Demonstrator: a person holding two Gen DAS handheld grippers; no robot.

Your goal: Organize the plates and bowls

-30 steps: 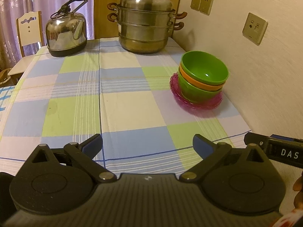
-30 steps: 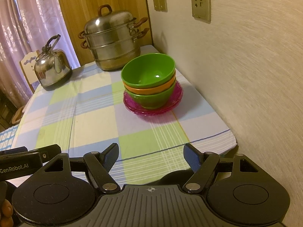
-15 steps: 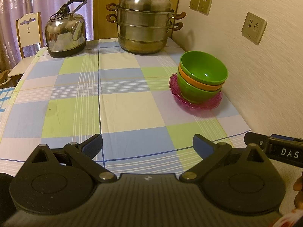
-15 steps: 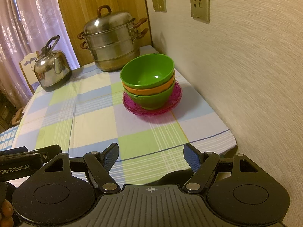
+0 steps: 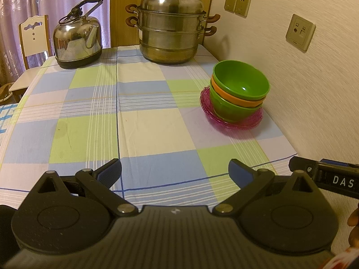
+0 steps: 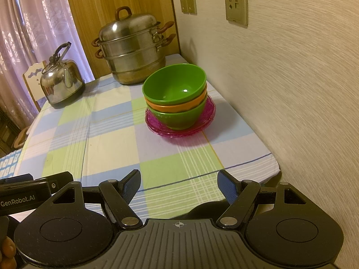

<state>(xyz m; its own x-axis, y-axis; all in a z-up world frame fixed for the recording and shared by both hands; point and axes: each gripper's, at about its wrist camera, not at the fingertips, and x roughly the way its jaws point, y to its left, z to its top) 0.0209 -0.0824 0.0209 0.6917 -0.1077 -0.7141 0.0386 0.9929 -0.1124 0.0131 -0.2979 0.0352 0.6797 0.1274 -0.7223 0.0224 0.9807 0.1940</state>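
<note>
Covering most of the view is a table with a blue, green and cream checked cloth (image 5: 143,130), pushed up against the wall. At its far end stand a big steel steamer pot with a lid (image 5: 170,27) and a shiny steel kettle (image 5: 77,41), well apart from the dishes. By the wall sits a round see-through pink plate (image 6: 179,131), and three bowls nest on it: a green plastic bowl (image 6: 179,121) at the bottom, an orange bowl (image 6: 177,106) in the middle and another green bowl (image 6: 175,85) on top. Stacked like this they take little room, so the tidying looks done. The left gripper (image 5: 175,171) and the right gripper (image 6: 179,185) hover over the near edge, jaws wide apart, holding nothing.
</note>
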